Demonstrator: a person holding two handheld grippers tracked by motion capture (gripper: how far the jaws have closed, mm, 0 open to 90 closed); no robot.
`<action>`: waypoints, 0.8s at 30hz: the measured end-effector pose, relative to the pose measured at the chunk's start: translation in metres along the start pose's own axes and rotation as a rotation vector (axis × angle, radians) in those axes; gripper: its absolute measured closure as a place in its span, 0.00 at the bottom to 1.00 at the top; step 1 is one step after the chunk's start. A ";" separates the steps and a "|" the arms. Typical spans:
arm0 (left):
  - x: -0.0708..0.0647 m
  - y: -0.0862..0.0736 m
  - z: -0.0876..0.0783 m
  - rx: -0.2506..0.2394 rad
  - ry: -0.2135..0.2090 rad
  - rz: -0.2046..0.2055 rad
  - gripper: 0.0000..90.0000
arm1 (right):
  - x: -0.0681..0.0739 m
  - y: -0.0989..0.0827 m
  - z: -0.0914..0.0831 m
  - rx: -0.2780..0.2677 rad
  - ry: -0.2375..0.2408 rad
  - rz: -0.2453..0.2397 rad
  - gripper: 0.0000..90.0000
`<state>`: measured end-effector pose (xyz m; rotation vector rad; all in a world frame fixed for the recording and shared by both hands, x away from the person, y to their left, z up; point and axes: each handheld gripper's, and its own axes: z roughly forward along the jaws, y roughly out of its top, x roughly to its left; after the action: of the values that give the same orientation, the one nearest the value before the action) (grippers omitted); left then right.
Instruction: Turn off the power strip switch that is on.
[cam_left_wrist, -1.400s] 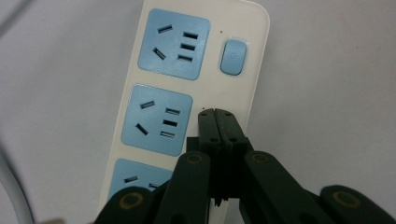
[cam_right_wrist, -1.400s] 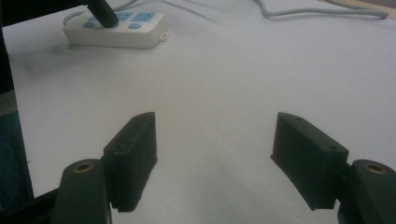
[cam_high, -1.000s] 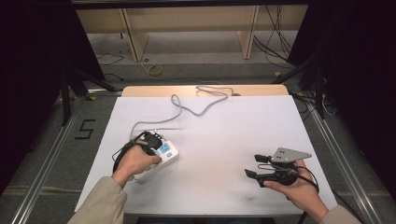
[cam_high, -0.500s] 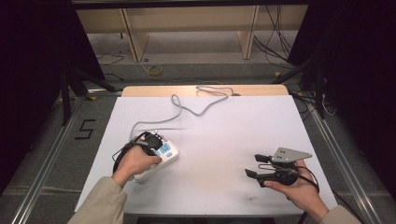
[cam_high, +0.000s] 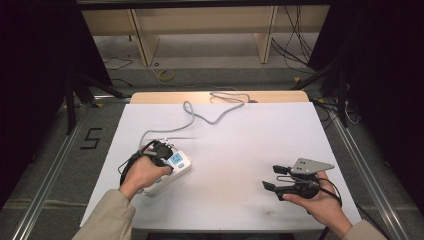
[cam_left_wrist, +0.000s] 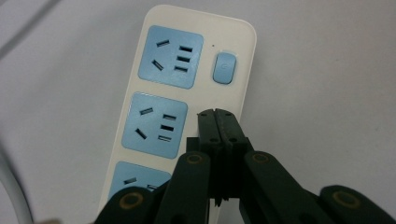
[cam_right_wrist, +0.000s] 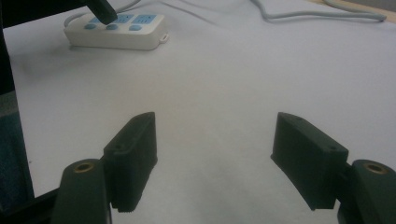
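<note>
**A:** Starting at the left, what's in hand?

**B:** The left gripper (cam_left_wrist: 217, 114) has its jaws pressed together with nothing between them, and the tip sits over the white power strip (cam_high: 172, 170), on the strip's edge where its row of blue switches runs. In the left gripper view the tip covers the place beside the middle socket (cam_left_wrist: 154, 125); the far switch (cam_left_wrist: 224, 68) is plain to see just past it.

**A:** So a switch is being pressed?

**B:** That's my reading (a closed tip makes a fair poking finger), but I can't tell whether it actually bears down, nor which switches are already on or off. I'd call the job mid-way at best: one switch under the tip, others perhaps to come.

**A:** And the strip itself?

**B:** Flat on the white table (cam_high: 240, 145), left of centre, its grey cable (cam_high: 200, 117) snaking toward the far edge.

**A:** Over on the right?

**B:** The right gripper (cam_right_wrist: 215, 154) has its jaws wide apart, holding nothing, resting low over bare table well apart from the strip. It looks idle.
</note>
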<state>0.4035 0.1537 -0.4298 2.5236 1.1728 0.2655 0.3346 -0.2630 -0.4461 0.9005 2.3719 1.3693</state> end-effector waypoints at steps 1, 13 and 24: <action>0.000 0.000 0.000 -0.001 -0.003 0.001 1.00 | 0.000 0.000 0.000 0.001 0.000 0.000 0.34; 0.000 -0.002 -0.006 -0.058 0.007 0.009 1.00 | 0.000 0.000 0.000 0.000 0.002 0.000 0.34; 0.003 -0.004 -0.012 -0.156 0.033 0.004 1.00 | 0.000 0.000 0.000 -0.001 0.003 -0.001 0.34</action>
<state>0.3987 0.1612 -0.4207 2.3954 1.1137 0.3849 0.3346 -0.2626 -0.4463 0.8971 2.3730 1.3724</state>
